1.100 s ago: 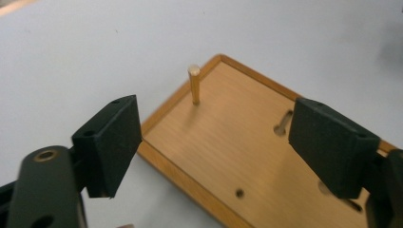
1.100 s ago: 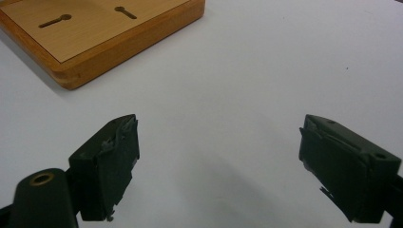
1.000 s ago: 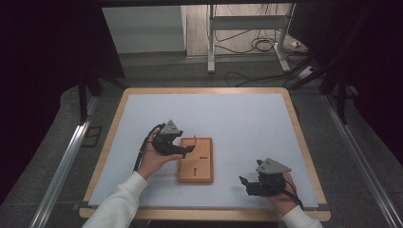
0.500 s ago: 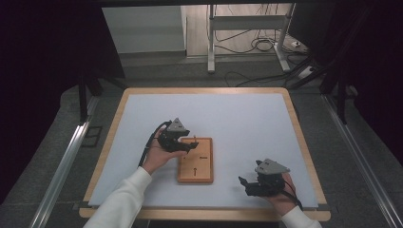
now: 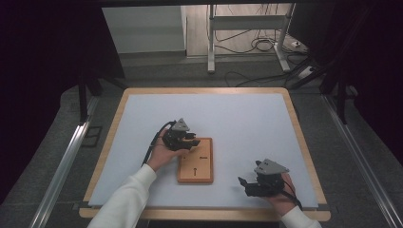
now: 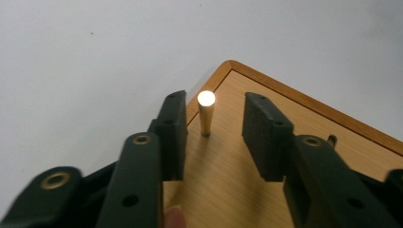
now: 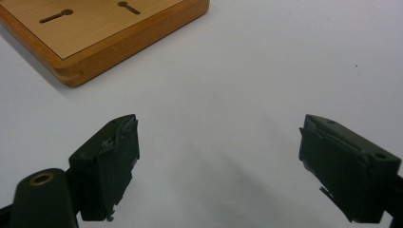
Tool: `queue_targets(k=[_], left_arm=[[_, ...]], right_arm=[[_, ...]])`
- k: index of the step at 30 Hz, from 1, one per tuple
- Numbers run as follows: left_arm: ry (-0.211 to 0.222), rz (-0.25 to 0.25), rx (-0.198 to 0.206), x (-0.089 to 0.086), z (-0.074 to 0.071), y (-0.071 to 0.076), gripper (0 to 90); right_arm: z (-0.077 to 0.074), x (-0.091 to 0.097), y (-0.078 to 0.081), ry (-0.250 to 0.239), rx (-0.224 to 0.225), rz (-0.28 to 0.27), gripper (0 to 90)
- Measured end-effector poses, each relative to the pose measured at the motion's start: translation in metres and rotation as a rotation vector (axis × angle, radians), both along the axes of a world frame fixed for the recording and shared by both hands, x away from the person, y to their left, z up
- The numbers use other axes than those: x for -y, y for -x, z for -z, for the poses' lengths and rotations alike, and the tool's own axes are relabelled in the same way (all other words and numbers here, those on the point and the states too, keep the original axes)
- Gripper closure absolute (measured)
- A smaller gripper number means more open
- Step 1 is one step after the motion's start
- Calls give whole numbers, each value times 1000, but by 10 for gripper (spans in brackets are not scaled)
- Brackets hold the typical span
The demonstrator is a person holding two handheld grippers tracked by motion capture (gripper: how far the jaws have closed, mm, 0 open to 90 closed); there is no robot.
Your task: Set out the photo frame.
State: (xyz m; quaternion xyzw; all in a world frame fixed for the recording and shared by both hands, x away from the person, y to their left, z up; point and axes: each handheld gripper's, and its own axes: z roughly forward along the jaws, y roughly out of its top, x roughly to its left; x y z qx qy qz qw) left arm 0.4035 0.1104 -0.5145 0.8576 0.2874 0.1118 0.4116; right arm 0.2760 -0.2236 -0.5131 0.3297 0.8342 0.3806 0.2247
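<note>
So there's a little wooden peg (image 6: 206, 113) standing upright in a wooden board (image 6: 266, 156), long axis straight up off the board face, rounded top catching the light. It sits close to one corner of the board. In the left gripper view it's right in the gap between the two black jaws of the left gripper (image 6: 215, 128), a bit closer to the one on the left of that view, and neither pad is touching it. So the left jaws are partly open around the peg with nothing gripped yet. A fingertip peeks in at the bottom edge of that view.

From the high view the board (image 5: 196, 166) lies flat on the pale mat (image 5: 237, 118), long side running away from the person, with the left gripper (image 5: 190, 141) over its far left corner and the left hand (image 5: 164, 151) behind it. The peg itself is too small to make out from up there.

The board has small keyhole-shaped slots (image 7: 56, 15) cut in its face, two of them visible in the right gripper view, up past the left jaw.

The right gripper (image 7: 218, 156) is spread wide and holds nothing, just bare mat between the pads. In the high view it (image 5: 247, 186) sits well off to the right of the board, near the table's near edge, held in the right hand (image 5: 280, 190).
</note>
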Motion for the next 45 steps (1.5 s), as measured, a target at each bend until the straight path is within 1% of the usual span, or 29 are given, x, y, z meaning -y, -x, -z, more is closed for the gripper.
queue_targets(k=[3,4,5,7,8,9,14,15,16,19,21,22,23,24,25,27,29,31,34,38,43,45], left_arm=[[8,6,-6,2,1,-3,698],[-2,15,-6,3,1,-4,715],[3,13,-7,4,1,-5,728],[1,13,-6,5,1,-6,748],[-9,18,-5,4,1,-7,759],[3,14,-11,4,1,-7,767],[-5,18,-13,2,2,-9,822],[5,16,-17,2,2,-10,828],[-3,23,-19,1,2,-11,831],[24,24,-42,0,2,-13,836],[46,32,-71,-3,3,-16,837],[42,46,-78,-5,3,-18,836],[44,49,-85,-5,3,-19,836],[48,44,-93,-4,2,-19,836],[37,48,-94,-3,1,-20,836],[39,50,-111,-3,1,-21,836],[41,56,-130,-3,0,-23,834],[45,59,-139,-4,0,-25,832],[59,68,-165,-6,0,-27,826],[69,76,-184,-7,0,-31,823],[85,82,-219,-9,0,-36,820],[83,90,-231,-10,0,-38,819]], right_arm=[[0,0,0,-1,-1,1,133],[0,0,0,-1,-1,2,133],[1,0,0,-1,-1,2,133],[1,-1,0,-1,1,0,133],[0,-2,0,-2,2,-3,133],[0,-2,1,-2,3,-5,133],[0,-5,1,0,3,-18,133],[0,-6,1,0,4,-19,133],[0,-7,1,-1,4,-21,133],[0,-9,1,-1,7,-31,133],[0,-12,1,4,14,-44,133],[-1,-13,2,5,17,-47,133],[-1,-15,2,10,21,-54,133],[-2,-18,2,1,19,-62,133],[-4,-20,3,-8,14,-70,133],[-7,-27,5,-13,21,-89,133],[-10,-35,7,0,36,-116,128],[-12,-42,9,24,51,-135,123],[-11,-52,11,54,66,-155,108],[-12,-65,11,60,62,-168,96],[-8,-85,12,116,82,-212,90],[-6,-91,12,122,77,-221,85]])
